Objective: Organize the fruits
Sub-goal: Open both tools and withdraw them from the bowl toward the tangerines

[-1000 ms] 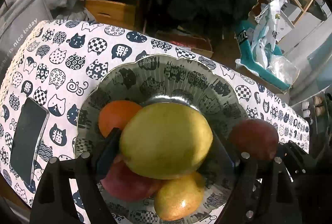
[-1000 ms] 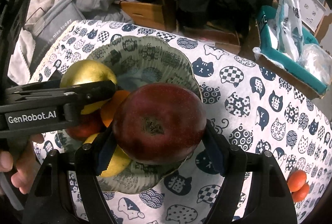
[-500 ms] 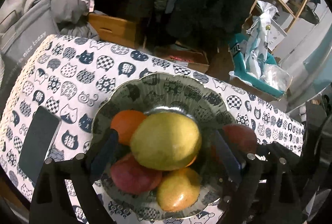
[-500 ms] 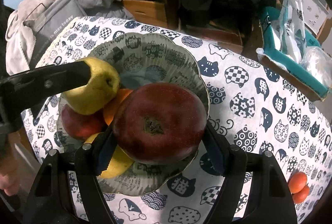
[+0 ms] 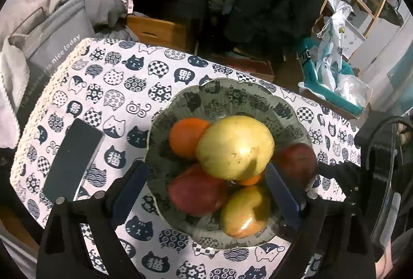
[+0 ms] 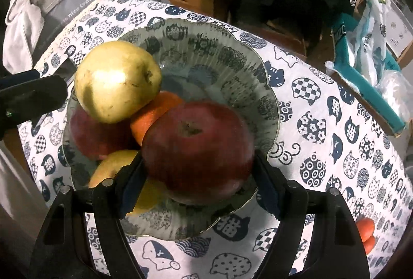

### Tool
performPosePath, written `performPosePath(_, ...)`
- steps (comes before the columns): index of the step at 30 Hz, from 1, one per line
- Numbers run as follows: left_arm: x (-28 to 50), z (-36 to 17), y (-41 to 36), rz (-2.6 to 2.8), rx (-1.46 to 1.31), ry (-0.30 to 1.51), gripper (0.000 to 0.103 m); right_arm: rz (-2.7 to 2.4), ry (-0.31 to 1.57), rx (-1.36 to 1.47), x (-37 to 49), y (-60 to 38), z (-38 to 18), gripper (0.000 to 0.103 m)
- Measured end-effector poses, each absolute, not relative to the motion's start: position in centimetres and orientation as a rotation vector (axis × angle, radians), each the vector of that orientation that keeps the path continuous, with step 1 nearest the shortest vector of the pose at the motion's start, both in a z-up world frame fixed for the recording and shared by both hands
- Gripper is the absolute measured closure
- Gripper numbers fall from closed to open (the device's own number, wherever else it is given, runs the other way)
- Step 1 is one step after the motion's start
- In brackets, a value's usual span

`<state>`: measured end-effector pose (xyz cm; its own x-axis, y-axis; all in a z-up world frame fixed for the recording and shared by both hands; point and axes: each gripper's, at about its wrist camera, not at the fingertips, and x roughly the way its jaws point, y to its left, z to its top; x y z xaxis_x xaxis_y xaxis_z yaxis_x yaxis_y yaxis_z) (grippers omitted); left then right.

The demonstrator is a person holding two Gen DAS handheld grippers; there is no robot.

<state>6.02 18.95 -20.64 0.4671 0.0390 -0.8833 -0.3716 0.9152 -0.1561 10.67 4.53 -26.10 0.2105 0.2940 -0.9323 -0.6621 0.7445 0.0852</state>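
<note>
A scalloped glass bowl (image 5: 232,93) (image 6: 206,33) on the cat-print tablecloth holds a yellow pear (image 5: 235,147) (image 6: 116,80) on top of an orange (image 5: 187,137), a red apple (image 5: 196,191) and a yellow-orange fruit (image 5: 245,211). My left gripper (image 5: 206,191) is open and empty, drawn back above the bowl's near side. My right gripper (image 6: 198,183) is shut on a dark red apple (image 6: 198,149) (image 5: 299,162) and holds it over the bowl's right part, beside the other fruits.
A black phone (image 5: 72,155) lies on the cloth left of the bowl. Two small orange fruits (image 6: 366,232) lie at the table's right edge. A grey bag (image 5: 49,41) sits beyond the left edge, a teal box with plastic bags (image 5: 333,82) beyond the right.
My left gripper opened, let go of the yellow pear onto the pile and drew back. My right gripper has come lower over the bowl with the red apple.
</note>
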Motion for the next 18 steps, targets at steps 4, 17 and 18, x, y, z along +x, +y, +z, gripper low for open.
performPosePath(4,5.5,-20.0,19.0,0.263,-0.343,1.049,0.009,0.691,1.116,-0.331,10.6,3.9,-24.0,0.018)
performPosePath(17,4.1,-15.4,16.8,0.207,-0.304,0.945,0.009,0.619,0.967,-0.241,10.4,-1.2,-16.2,0.018)
performPosePath(18,4.0,-15.1,16.5,0.202,-0.301,0.938,0.009,0.614,0.959,-0.231,10.3,-1.8,-15.7,0.018)
